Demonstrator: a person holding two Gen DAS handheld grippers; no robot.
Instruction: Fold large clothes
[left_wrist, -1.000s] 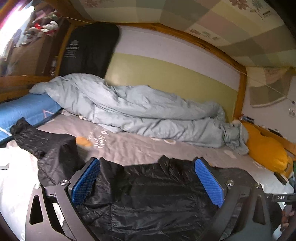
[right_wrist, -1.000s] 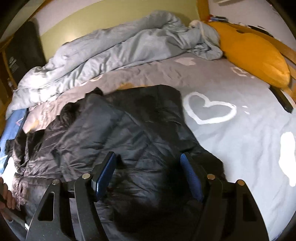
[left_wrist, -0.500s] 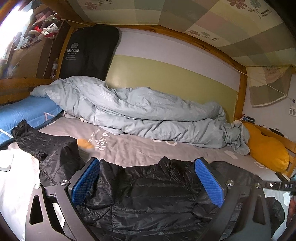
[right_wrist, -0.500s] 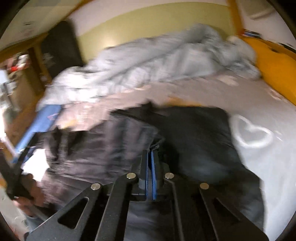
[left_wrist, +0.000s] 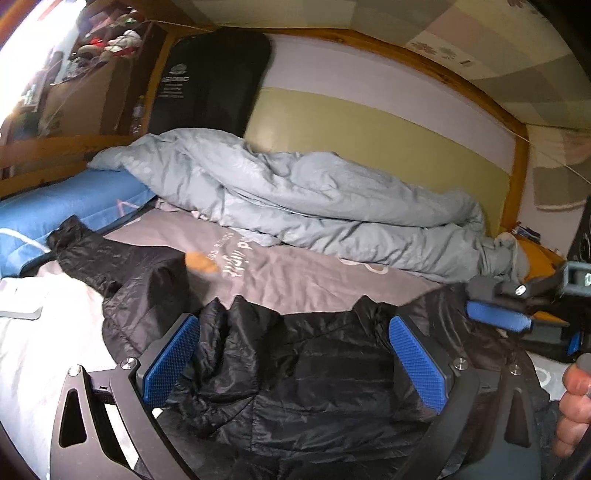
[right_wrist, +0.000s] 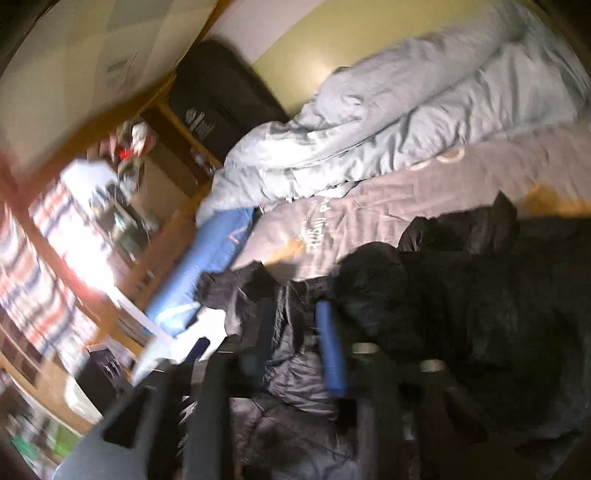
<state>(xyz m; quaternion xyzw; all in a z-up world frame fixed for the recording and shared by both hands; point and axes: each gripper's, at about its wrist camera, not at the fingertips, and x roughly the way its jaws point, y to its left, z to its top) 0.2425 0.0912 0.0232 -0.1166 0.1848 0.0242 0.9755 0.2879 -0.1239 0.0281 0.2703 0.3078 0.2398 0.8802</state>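
the puffy black quilted jacket (left_wrist: 314, 373) lies on the grey bed (left_wrist: 295, 273). left gripper (left_wrist: 295, 369) gapes, released; right gripper (right_wrist: 295, 350), just reopening, grips nothing. slippery folds may spring back.

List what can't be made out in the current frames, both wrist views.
- Right tongs, right wrist view: motion blur; jaws apart, having just been opening, contact with the black jacket unclear.
- Jacket's near hem, left wrist view: hidden behind the left tongs and cut by the bottom edge.
- Shelf clutter, right wrist view: smeared, unreadable.
- Hand, left wrist view: cut by the right edge.
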